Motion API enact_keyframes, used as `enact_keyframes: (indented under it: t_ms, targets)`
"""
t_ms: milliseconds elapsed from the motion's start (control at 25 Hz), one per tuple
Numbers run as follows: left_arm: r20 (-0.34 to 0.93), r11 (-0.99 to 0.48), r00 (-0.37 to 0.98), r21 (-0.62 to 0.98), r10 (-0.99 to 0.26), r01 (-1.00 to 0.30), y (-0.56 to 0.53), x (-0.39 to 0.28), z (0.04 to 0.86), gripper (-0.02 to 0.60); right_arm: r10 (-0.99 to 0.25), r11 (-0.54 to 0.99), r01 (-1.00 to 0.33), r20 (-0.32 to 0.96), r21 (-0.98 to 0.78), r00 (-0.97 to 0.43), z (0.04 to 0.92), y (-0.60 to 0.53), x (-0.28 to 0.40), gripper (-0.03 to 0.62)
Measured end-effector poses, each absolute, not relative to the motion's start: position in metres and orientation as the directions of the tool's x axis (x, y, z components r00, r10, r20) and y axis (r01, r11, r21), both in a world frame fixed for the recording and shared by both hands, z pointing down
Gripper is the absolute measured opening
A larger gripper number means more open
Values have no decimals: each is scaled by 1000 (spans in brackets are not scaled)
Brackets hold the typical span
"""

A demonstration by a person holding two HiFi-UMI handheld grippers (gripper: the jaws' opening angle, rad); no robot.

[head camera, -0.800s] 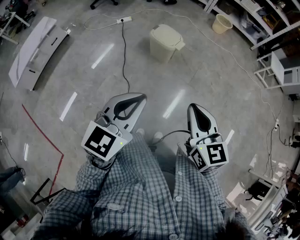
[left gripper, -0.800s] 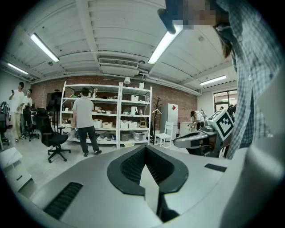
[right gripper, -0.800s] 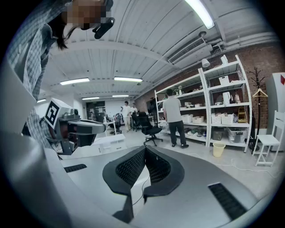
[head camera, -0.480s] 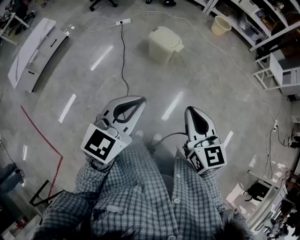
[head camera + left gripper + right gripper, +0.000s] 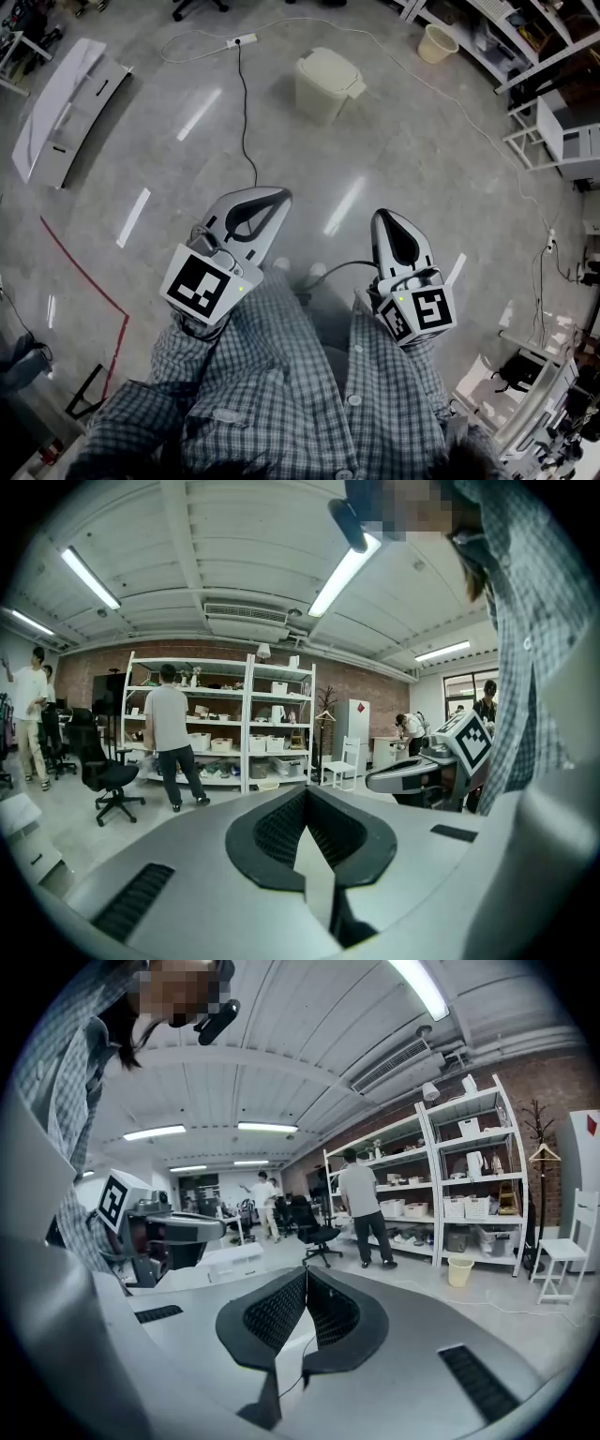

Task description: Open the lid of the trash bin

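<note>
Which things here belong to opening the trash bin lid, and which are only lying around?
For the job:
trash bin, its lid closed
left gripper and right gripper, both shut, empty

Lying about:
yellow basket
power strip
black cable
white panel

Right edge cuts off shelf unit (image 5: 564, 141); trash bin (image 5: 326, 84) lid detail too small to tell.

This looks like a lab or workshop, maybe. Tall white shelves (image 5: 248, 724) hold boxes by a brick wall (image 5: 373, 683). An office chair (image 5: 101, 772) stands near. Cables (image 5: 243, 103) lie on the grey floor (image 5: 403, 159).
</note>
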State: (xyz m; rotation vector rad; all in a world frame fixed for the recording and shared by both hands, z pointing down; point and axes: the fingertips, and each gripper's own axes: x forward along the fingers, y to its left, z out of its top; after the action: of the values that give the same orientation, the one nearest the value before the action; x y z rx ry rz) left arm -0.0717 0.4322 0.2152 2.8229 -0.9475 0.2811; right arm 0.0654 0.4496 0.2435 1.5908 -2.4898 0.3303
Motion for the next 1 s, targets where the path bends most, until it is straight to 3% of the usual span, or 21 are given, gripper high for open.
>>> enact_keyframes:
  t_ms: [400, 1000]
  targets:
    - [205, -815, 805, 52, -557, -577, 432, -89, 214, 5, -907, 328, -944, 274, -22, -321, 243, 459, 68, 18]
    - [185, -810, 803, 57, -566, -584, 441, -120, 213, 5, -918, 324, -946, 241, 1, -314, 239, 467, 34, 18]
